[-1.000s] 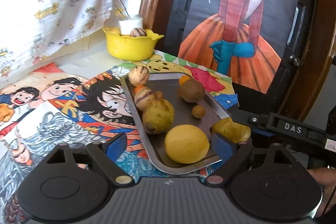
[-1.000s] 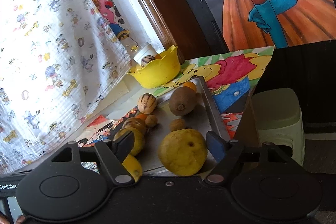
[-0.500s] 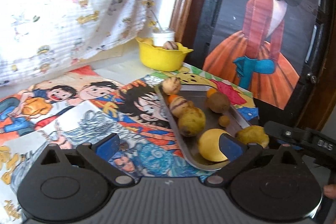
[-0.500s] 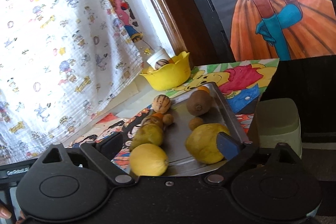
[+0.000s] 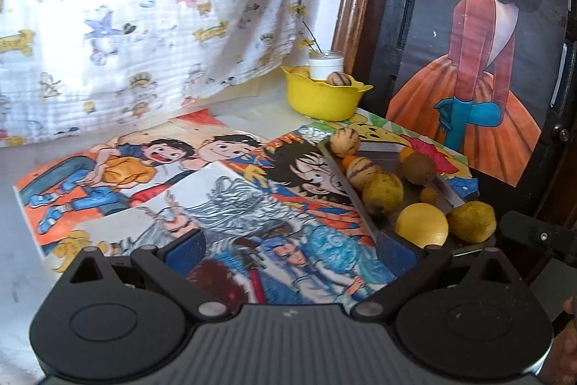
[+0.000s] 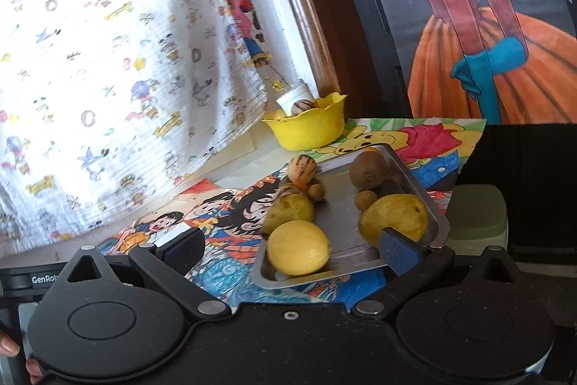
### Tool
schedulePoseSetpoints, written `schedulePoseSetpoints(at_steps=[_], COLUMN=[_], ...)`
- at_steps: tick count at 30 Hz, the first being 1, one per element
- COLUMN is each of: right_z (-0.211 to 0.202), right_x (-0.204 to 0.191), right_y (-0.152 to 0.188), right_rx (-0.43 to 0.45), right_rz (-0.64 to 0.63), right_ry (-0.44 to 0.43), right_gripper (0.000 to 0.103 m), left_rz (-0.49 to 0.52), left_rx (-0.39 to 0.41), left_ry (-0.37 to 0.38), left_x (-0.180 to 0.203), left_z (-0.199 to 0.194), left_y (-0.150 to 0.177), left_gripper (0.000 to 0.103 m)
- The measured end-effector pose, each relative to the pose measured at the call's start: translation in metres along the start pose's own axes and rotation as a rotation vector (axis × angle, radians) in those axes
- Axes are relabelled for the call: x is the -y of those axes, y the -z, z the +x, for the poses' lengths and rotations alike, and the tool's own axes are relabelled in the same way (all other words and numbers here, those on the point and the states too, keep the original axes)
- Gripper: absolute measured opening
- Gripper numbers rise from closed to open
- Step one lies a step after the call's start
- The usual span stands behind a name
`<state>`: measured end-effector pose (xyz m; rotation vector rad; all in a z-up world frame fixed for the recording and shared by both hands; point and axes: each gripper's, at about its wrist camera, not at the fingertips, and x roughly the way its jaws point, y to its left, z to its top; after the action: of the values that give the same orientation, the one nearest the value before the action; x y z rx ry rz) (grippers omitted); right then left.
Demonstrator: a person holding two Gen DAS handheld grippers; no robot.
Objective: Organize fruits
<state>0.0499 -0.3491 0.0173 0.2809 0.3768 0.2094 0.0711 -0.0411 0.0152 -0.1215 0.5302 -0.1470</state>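
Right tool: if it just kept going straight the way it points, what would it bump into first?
Probably the yellow lemon at the near end of the metal tray; it sits roughly between the open right tool fingers. Depth is hard to judge.

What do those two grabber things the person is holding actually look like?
Both are black plastic. The left gripper has a ribbed grey body, round discs and blue-padded jaws. The right gripper looks alike with a smooth black body; white "GenRob" lettering shows at its left edge.

Yellow bowl (image 6: 306, 128), silver tray (image 6: 346, 222), brown, perhaps fuzzy, kiwi (image 6: 368, 169).
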Motion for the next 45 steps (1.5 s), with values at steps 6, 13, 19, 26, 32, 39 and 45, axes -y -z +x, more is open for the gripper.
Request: schedulePoseSetpoints(at_steps=[6,13,19,26,32,39,45], right_z=[-0.013,-0.026,-0.033,-0.037,-0.037,-0.036,-0.035], right_x=[-0.025,-0.051,-0.063,-0.074,-0.080,-0.082,-0.082], right_y=[0.009,0.025,0.037,0.043,0.044,0.045,0.046], right_rx=[0.023,0.036,0.031,0.034,0.031,0.027,0.024], right_rz=[-0.061,-0.140,-0.162,-0.202,-0.220,-0.222,-0.224], right_ry=[0.014,0.034,0.040,0.043,0.038,0.037,0.034], right_gripper=[0.102,0.102,0.102,0.102,0.102,0.102,0.102], left_rz=[0.008,0.039,0.065,0.088,0.081,0.072,0.071], left_rx=[0.024,0.047,0.066,0.085,0.090,0.086,0.085], left_ry=[-0.020,-0.049,-0.067,-0.075,-0.074,-0.076,-0.076], left_x=[-0.013,-0.023,-0.033,-0.038,-0.042,-0.045,-0.045], left_z=[-0.015,-0.029,-0.042,-0.054,-0.057,-0.057,-0.057], left_y=[0.009,0.020,0.032,0.040,0.041,0.041,0.041], left_gripper=[0.103,0.103,0.103,0.103,0.103,0.103,0.103])
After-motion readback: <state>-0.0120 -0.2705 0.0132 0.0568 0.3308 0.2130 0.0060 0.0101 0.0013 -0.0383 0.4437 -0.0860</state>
